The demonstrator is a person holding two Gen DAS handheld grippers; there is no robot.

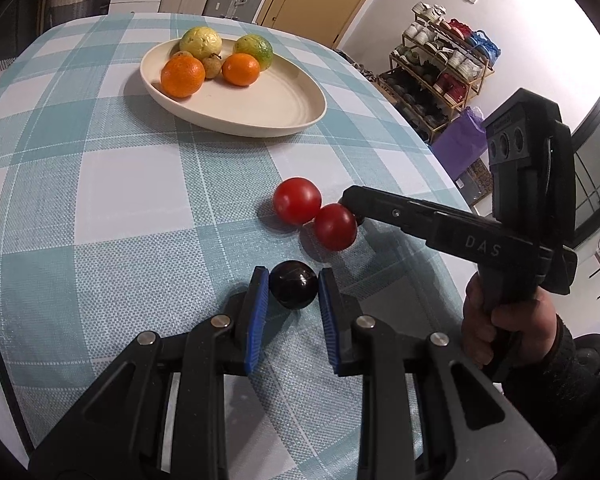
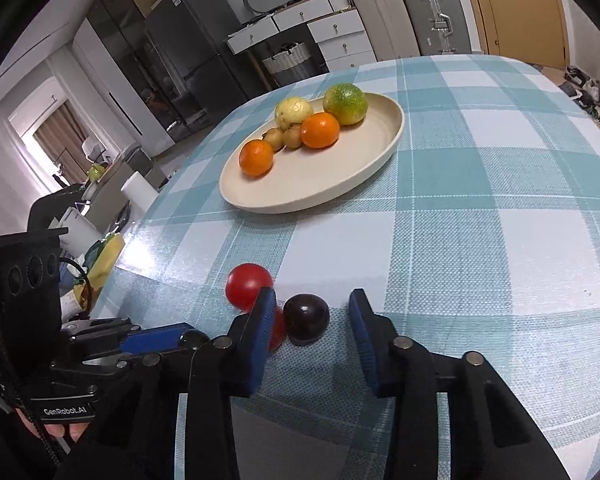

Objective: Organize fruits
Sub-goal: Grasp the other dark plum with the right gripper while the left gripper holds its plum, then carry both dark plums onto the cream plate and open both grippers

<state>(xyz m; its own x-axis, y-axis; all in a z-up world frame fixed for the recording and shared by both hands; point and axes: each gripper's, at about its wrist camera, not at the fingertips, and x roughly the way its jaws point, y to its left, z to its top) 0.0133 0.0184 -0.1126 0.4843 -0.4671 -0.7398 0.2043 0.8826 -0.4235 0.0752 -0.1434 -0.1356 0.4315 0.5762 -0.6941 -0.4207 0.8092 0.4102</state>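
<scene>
A dark plum (image 1: 294, 292) lies on the checked cloth with my left gripper (image 1: 293, 272) shut on it, both blue pads touching its sides. Just beyond it two red tomatoes (image 1: 296, 200) (image 1: 334, 226) touch each other. My right gripper (image 2: 313, 294) stands open around a second dark plum (image 2: 306, 318); a gap shows between that plum and the right pad. Its left finger covers part of the nearer tomato (image 2: 278, 330), and the other tomato (image 2: 248, 286) sits behind. A cream plate (image 1: 260, 128) (image 2: 300, 206) further back holds two oranges, two yellow-green fruits and small brown ones.
The table's edge runs close on the right in the left wrist view, with a shoe rack (image 1: 440, 72) beyond it. A hand (image 1: 500, 320) grips the right tool. In the right wrist view the left gripper (image 2: 156, 340) lies low at the left, near the table's left edge.
</scene>
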